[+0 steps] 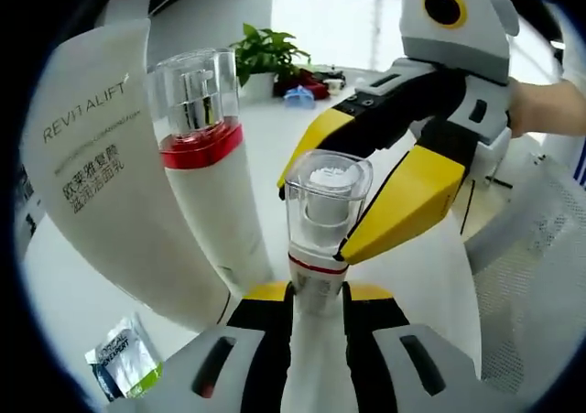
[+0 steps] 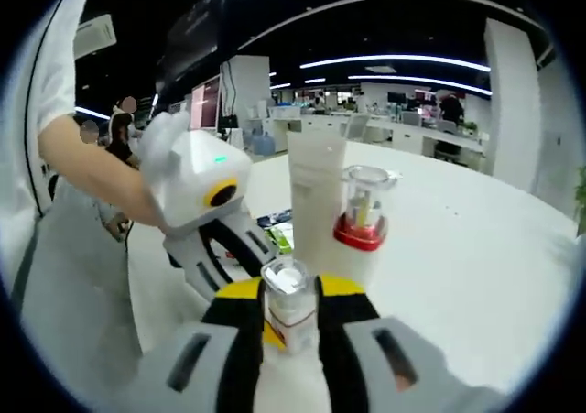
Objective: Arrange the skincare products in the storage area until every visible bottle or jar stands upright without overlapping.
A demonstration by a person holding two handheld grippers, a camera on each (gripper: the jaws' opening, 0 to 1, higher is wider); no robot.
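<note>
A small white bottle (image 1: 318, 213) with a clear cap and a thin red ring stands between both grippers. My left gripper (image 1: 316, 296) is shut on its lower body. My right gripper (image 1: 313, 221) comes in from the upper right, its yellow jaws closed on the clear cap. In the right gripper view the same bottle (image 2: 287, 296) sits between the right gripper (image 2: 291, 294) jaws, with the left gripper (image 2: 240, 248) reaching in from the left. A taller pump bottle (image 1: 203, 161) (image 2: 361, 222) with a red band stands upright beside a white REVITALIFT tube (image 1: 96, 179) (image 2: 317, 191).
A small green-and-silver sachet (image 1: 124, 358) (image 2: 276, 232) lies on the white table (image 2: 458, 248) near the tube. A potted plant (image 1: 264, 54) and small items sit at the far edge. A person's hand (image 1: 549, 106) and arm (image 2: 92, 170) hold the grippers.
</note>
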